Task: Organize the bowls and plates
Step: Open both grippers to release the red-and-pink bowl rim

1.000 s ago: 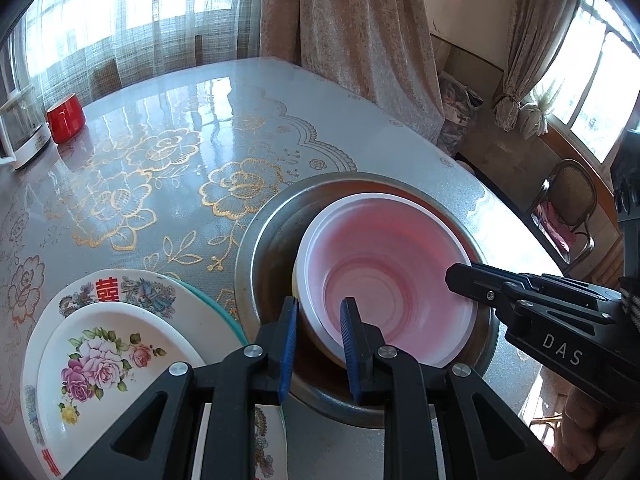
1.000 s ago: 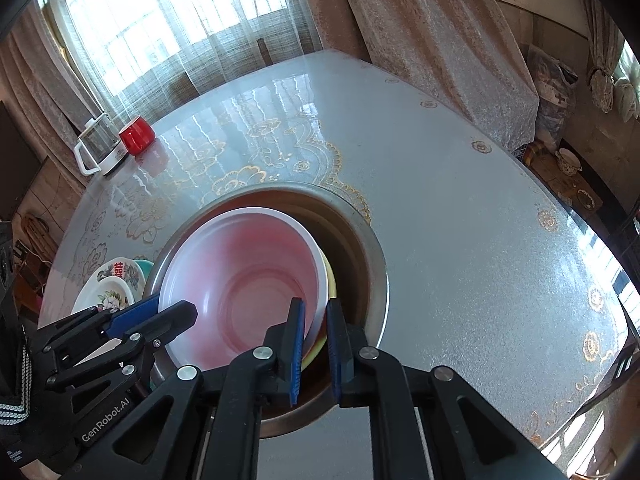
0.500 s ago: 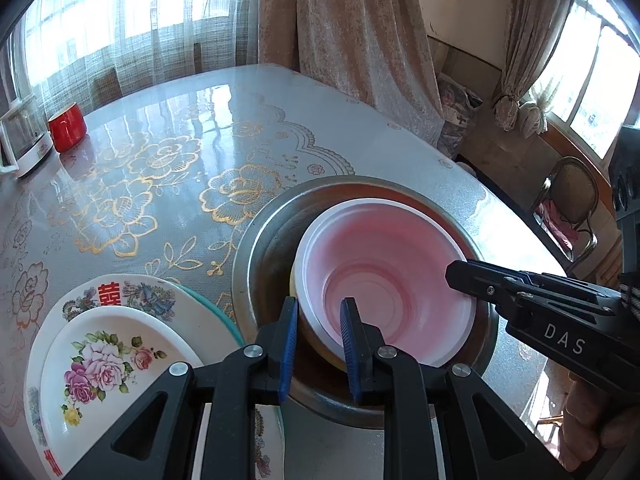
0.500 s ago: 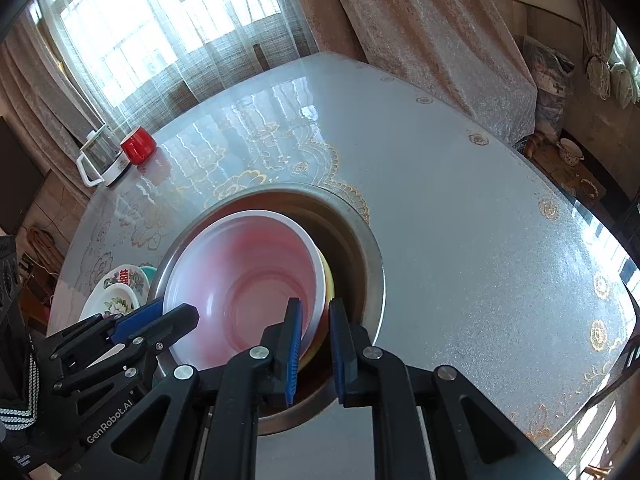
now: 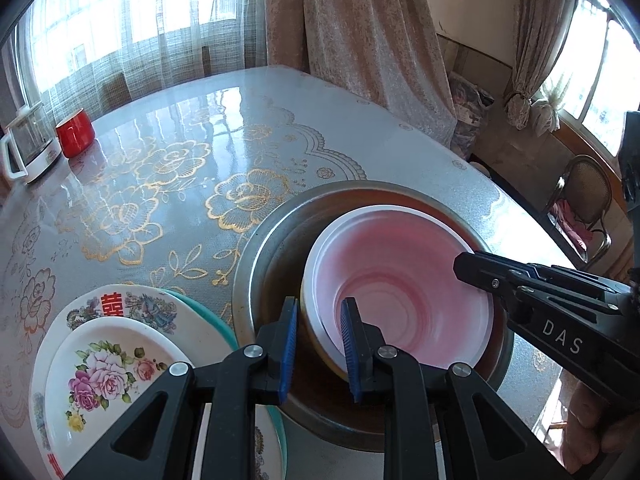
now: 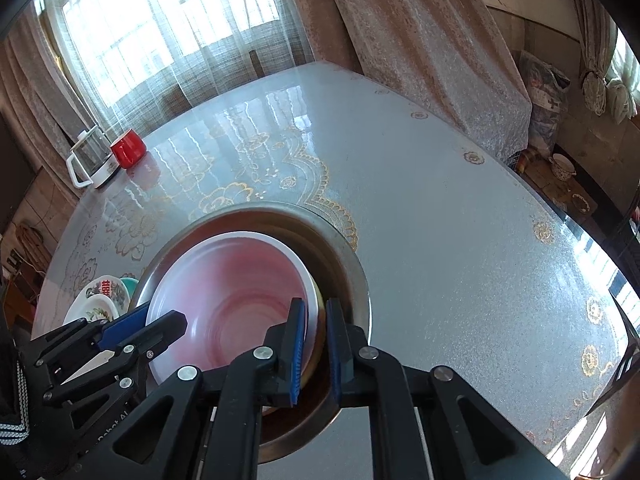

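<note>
Step in hand, by my reading — nesting the pink bowl (image 5: 400, 288) into the steel basin (image 5: 256, 264), near right on the table (image 5: 200, 128). Left gripper (image 5: 318, 350) clamps its near-left rim; right gripper (image 6: 316, 350) pinches the opposite rim, where a yellow bowl's edge also sits. Next: set down level, release both. Plate stack (image 5: 120, 356) waits just left.

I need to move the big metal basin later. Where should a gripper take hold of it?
Grip the flat, flared rim of the metal basin, one finger inside and one outside. Come from above at the near edge or the far side toward the bare table. The wall is too wide to span, the pink bowl fills the middle, and the stacked plates crowd its left.
</note>
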Tool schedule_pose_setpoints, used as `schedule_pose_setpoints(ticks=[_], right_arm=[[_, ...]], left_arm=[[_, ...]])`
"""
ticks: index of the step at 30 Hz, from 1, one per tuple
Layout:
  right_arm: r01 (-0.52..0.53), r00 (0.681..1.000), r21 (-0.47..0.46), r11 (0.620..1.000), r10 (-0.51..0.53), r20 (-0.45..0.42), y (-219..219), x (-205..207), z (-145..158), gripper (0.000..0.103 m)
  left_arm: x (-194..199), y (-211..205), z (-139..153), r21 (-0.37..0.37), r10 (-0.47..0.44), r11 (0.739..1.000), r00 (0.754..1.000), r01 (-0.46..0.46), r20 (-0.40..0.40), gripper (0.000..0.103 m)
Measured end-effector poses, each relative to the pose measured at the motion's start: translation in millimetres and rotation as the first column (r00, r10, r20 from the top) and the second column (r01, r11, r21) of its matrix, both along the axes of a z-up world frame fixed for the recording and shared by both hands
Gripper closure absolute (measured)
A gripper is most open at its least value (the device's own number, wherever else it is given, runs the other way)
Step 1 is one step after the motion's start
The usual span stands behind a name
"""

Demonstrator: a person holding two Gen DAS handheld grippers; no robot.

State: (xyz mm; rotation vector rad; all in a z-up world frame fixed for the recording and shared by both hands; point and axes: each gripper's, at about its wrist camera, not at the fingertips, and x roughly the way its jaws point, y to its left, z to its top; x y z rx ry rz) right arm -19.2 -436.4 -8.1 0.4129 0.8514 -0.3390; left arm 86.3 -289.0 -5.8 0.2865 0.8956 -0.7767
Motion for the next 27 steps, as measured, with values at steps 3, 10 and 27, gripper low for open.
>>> schedule_pose_setpoints(ticks=[3, 10, 27], right_arm=[[-0.005, 1.0, -0.004, 1.0, 0.005, 0.005, 0, 0, 0, 0.092], [-0.008, 1.0, -0.007, 1.0, 0.008, 0.018, 2, -2, -1, 0.092], [-0.001, 0.997, 0.041, 0.999, -0.002, 0.078, 7, -22, 4, 0.081]], left_arm=[[-1, 2, 0, -0.005, 0.001, 1.0, 1.0, -0.001, 0.0, 0.081], [-5, 13, 6, -0.021, 0.014, 1.0, 1.0, -0.014, 0.025, 0.081], [-12, 50, 16, -0.088, 0.045, 0.995, 0.999, -0.046, -0.015, 0.081]])
